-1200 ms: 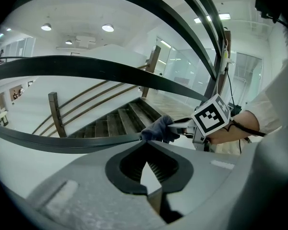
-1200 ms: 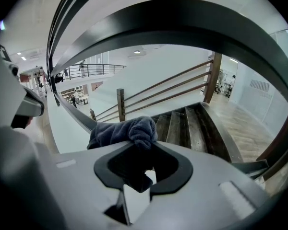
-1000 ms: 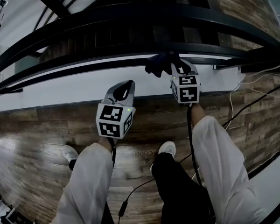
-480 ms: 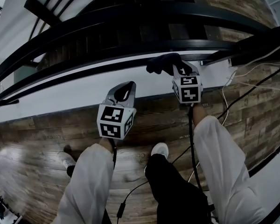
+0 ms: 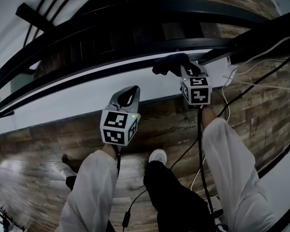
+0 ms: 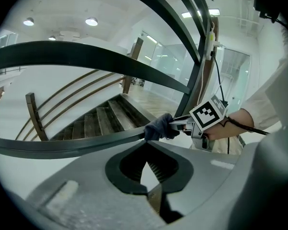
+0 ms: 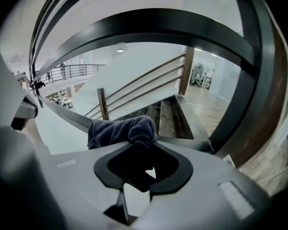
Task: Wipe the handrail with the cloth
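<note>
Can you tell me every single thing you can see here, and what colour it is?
handrail: one, dark grey, curving across in front of both grippers
cloth: one, dark blue, bunched on the handrail
other rails: several, black, beyond the handrail
stairs: one flight, brown wood, behind the rails
floor: brown wood planks, underfoot
cables: several, black and white, on the floor
left gripper: one, grey, shut on nothing, not on the handrail
right gripper: one, grey, shut on the cloth
sleeves: two, white, behind the grippers
shoe: one clear, white, on the floor
</note>
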